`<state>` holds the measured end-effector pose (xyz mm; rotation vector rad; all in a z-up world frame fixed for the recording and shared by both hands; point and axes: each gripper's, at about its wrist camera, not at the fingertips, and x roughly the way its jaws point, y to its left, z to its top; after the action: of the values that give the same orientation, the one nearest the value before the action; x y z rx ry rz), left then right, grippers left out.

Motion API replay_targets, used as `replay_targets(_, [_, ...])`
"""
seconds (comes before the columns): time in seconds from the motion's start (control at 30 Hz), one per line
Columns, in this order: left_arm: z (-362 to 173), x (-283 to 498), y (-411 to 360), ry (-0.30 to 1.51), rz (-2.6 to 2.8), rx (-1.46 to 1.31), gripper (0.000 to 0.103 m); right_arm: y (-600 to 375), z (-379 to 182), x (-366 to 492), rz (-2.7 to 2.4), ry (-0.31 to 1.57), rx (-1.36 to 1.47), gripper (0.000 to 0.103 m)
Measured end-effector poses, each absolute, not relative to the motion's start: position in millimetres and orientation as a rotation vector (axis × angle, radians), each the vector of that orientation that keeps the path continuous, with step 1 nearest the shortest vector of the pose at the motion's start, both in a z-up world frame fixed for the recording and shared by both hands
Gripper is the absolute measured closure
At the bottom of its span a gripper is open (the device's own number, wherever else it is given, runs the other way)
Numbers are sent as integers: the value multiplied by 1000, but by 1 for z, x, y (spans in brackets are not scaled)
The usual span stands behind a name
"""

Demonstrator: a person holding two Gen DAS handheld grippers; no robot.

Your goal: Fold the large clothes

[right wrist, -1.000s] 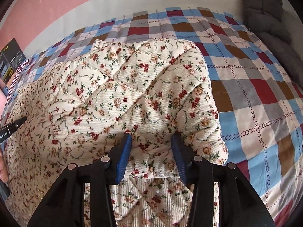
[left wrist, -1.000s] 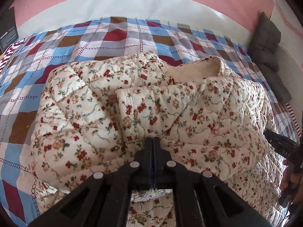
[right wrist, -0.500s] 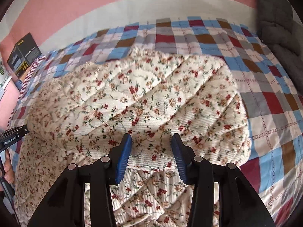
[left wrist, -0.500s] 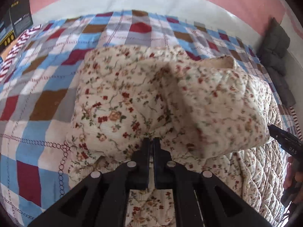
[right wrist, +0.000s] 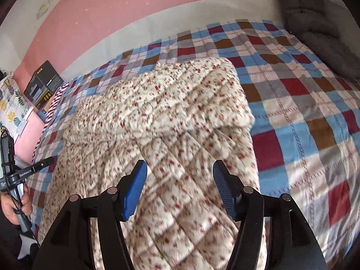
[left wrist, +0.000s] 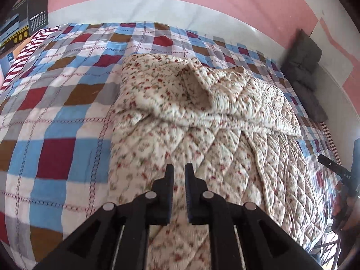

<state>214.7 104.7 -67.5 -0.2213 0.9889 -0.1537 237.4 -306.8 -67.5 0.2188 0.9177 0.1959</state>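
1. Resting on the checked bedspread, the floral quilted garment lay lengthwise along the bed, its far portion doubled back over the near portion; the top layer sat rumpled, with a raised peak near the far edge.
2. Left gripper: jaws had just been opening, parted by a narrow gap, nothing between them; it hovered above the near part of the garment, apart from it.
3. Right gripper: jaws had just been opening, spread wide, blue pads bare, no cloth between them; it hung over the garment's near half.
4. Step in hand, as judged: release after laying the first fold over; both grippers free of the fabric.
5. Next move, as judged: a fresh pinch on an edge or corner of the stack, one gripper at each side, taking both layers together so the thick quilting did not slide apart; the rumpled peak likely wanted flattening first.
6. Surroundings: grey cushions at the bed's far right corner; dark box at far left.
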Motion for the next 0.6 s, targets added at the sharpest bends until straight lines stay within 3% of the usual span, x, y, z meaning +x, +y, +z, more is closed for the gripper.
replay_targets(0.13, [-74, 155, 130, 1012, -118, -255, 74, -338, -83, 185, 150, 976, 288, 40])
replay_targets(0.23, [-86, 121, 153, 1045, -71, -297, 69, -366, -98, 156, 107, 1009, 352, 39])
replay_targets(0.6, [-128, 64, 165, 1169, -63, -461, 64, -404, -154, 114, 212, 1197, 587, 37])
